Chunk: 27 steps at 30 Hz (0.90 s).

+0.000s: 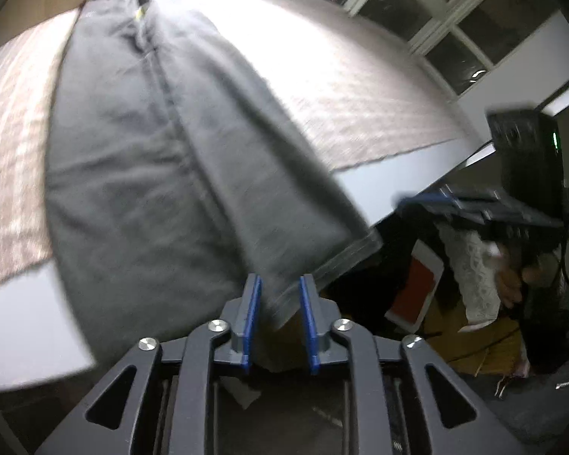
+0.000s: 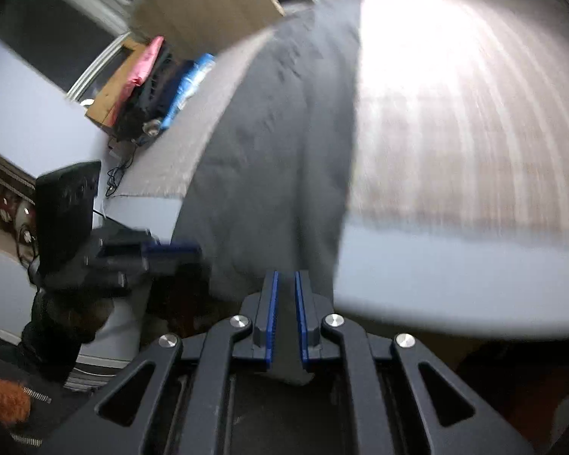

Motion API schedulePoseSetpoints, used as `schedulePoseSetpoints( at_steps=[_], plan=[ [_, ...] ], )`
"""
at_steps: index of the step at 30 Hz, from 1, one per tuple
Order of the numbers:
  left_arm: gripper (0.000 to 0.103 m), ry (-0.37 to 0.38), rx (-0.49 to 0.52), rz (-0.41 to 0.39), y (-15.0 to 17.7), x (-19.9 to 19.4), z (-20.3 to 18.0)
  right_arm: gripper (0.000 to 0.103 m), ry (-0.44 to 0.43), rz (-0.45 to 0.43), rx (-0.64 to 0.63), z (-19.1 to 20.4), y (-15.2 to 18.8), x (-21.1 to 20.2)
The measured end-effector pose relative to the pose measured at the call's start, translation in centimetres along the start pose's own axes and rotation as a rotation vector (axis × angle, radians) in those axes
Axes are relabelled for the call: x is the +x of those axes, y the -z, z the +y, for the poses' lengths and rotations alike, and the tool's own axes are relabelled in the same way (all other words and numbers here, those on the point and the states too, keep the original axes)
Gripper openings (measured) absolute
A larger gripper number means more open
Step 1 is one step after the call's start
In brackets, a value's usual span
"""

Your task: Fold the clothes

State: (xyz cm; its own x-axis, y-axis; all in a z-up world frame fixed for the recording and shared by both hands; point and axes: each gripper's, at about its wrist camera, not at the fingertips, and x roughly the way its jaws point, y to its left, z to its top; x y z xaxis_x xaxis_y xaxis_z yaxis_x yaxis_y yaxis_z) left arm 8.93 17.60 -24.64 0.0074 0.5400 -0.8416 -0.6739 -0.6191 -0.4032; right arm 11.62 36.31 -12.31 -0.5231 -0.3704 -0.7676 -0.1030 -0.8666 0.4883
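Note:
Grey trousers (image 1: 140,159) lie lengthwise on a beige cloth (image 1: 360,94) that covers a white table (image 1: 19,322), waistband at the far end. In the left wrist view my left gripper (image 1: 280,280) is shut on the hem of one leg, which hangs off the near table edge. The right wrist view is blurred. It shows the trousers (image 2: 277,144) running away from my right gripper (image 2: 286,275), which is shut on grey fabric caught between its blue pads. Each view also shows the other gripper off to the side, the right one (image 1: 409,201) and the left one (image 2: 186,248).
Dark windows (image 1: 455,19) stand behind the table. A cardboard box (image 2: 110,106) with pink and blue items sits at the table's far left corner. A person's white lace sleeve (image 1: 470,265) and a red and white object (image 1: 413,288) are below the table edge.

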Motion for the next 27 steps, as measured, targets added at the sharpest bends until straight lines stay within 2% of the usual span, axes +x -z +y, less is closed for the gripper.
schedulePoseSetpoints(
  at_steps=[2,4,6,8,11,14,16,18,20,24,26,27],
  plan=[
    [0.022,0.004,0.0,0.015,-0.8,1.5,-0.3,0.01,0.019,-0.022,-0.078,0.9,-2.6,1.6],
    [0.021,-0.016,-0.007,0.039,-1.4,2.8,-0.2,0.01,0.016,0.001,-0.105,0.8,-4.5,3.9],
    [0.019,-0.025,-0.006,0.051,-1.6,3.4,-0.1,0.01,-0.006,0.055,-0.091,0.0,-6.2,6.6],
    [0.019,-0.029,-0.005,0.067,-1.5,3.1,0.1,0.01,0.069,0.138,-0.079,-1.6,-6.6,7.8],
    [0.019,-0.04,-0.01,0.06,-1.8,2.3,0.0,0.01,0.043,0.077,-0.022,-3.6,-7.8,4.7],
    [0.019,0.005,-0.005,0.021,-3.5,1.9,-0.7,0.01,0.026,0.027,-0.022,-4.2,-10.7,4.0],
    [0.02,0.021,0.021,0.015,-4.9,2.6,-1.8,0.01,0.077,0.041,-0.059,-4.3,-12.6,5.7],
    [0.02,0.006,0.063,0.036,-5.7,3.9,-2.7,0.01,0.156,0.062,-0.073,-5.0,-14.4,7.3],
    [0.02,-0.003,0.082,0.066,-6.0,4.7,-2.8,0.01,0.148,0.09,-0.051,-5.8,-15.4,8.3],
    [0.02,0.003,0.053,0.09,-5.4,6.0,-2.5,0.011,0.112,0.136,-0.097,-5.3,-15.9,9.4],
    [0.022,0.037,0.031,0.08,-5.4,5.8,-1.9,0.011,0.113,0.148,-0.125,-5.1,-15.7,9.9],
    [0.022,0.051,0.024,0.079,-5.5,5.6,-1.7,0.008,0.118,0.151,-0.141,-5.1,-15.8,10.1]
  ],
)
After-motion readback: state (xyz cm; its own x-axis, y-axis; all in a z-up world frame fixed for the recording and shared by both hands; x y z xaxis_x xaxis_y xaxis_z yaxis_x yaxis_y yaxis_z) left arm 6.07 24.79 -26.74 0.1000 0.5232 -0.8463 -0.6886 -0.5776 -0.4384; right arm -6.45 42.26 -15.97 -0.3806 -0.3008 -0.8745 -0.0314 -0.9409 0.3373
